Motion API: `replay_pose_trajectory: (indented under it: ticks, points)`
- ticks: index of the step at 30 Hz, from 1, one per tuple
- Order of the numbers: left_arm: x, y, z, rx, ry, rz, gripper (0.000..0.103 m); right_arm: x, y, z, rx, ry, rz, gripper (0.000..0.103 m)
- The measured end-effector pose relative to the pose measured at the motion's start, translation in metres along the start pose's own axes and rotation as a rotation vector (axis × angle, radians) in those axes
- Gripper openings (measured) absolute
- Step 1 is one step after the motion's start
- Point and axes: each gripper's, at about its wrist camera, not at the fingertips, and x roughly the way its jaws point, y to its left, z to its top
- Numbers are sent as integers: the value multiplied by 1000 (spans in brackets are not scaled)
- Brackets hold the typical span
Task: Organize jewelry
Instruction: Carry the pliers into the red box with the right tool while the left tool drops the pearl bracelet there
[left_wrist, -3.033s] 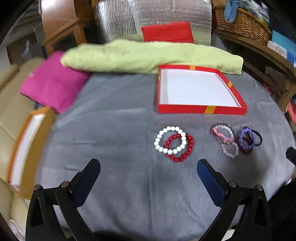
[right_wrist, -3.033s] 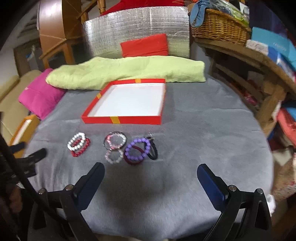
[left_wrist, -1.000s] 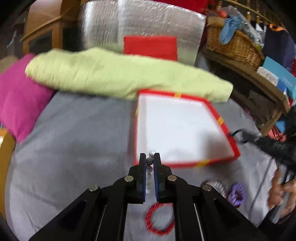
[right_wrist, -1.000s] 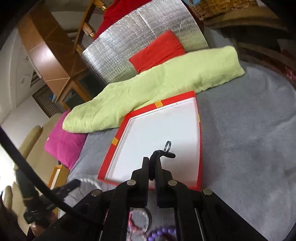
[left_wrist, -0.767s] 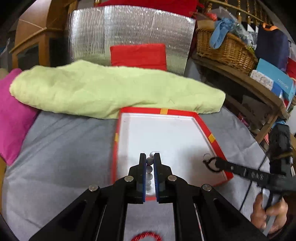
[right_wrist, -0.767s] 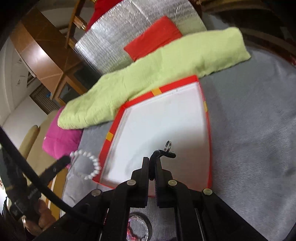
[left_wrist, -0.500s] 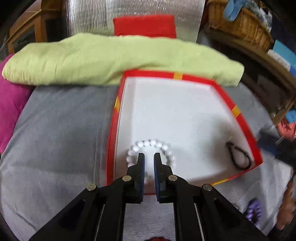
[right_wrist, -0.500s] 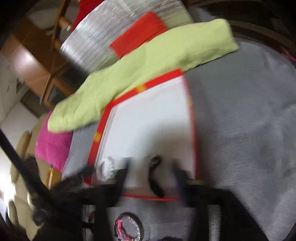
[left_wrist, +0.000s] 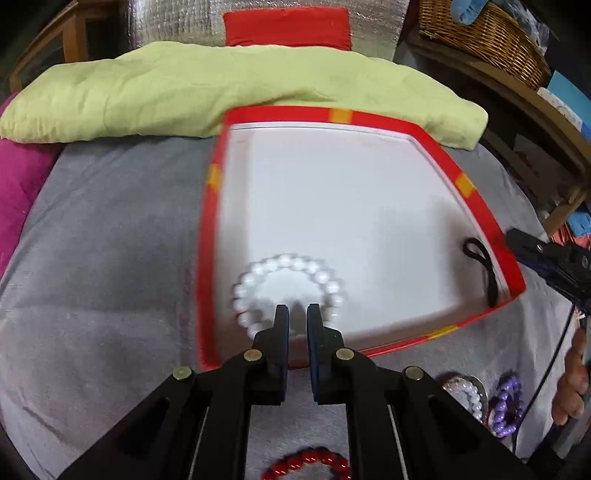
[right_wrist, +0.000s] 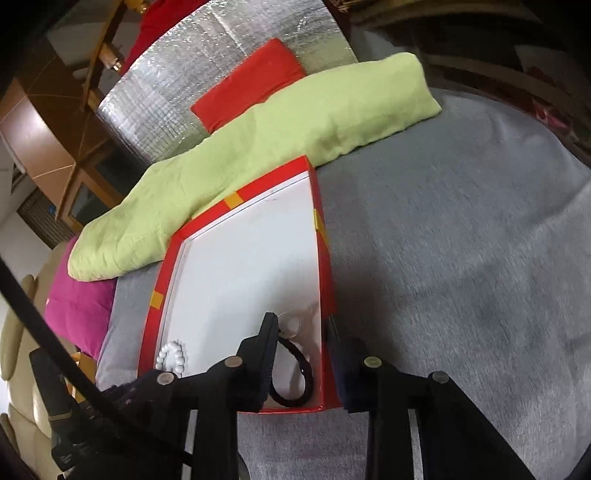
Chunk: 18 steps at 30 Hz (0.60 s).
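dim indoor light, soft shadows, motion blur, strong fisheye bending, dark vignetted corners

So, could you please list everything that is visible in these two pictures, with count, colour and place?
box: one, red rim, white inside, on the grey cloth
white bracelet: one, in the box, near corner
hair tie: one, black, in the box by its right wall
red bracelet: one, on the cloth in front of the box
purple bracelet: one, on the cloth, right of the red one
pale bracelet: at least one, pearly, beside the purple one
grey cloth: one, covers the surface
green cushion: one, behind the box
pink cushion: one, left
red cushion: one, at the back
basket: one, wicker, right shelf
left tongs: slightly open, nothing held
right tongs: open, over the hair tie
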Motion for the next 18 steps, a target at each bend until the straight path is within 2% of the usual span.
replay_pose_trajectory:
  ticks: [4,6,11,13,14,18]
  points:
    - [-6,-3,0,13,6,17,9,8,1,6,-17,0,17,30]
    - [-10,1,0,1,1,49,9,8,-4,7,21,10,36,30]
    - [-33,6,0,0,-49,81,9,-11,-7,2,54,51,38,33]
    - [-47,5,-7,14,-69,78,9,-19,-5,-6,28,93,36,34]
    - [-51,2,-10,23,-72,74,9,-24,-4,-13,-3,140,44,34]
    - [-65,-9,-25,68,-56,57,9,-39,-3,-37,-94,247,70,34]
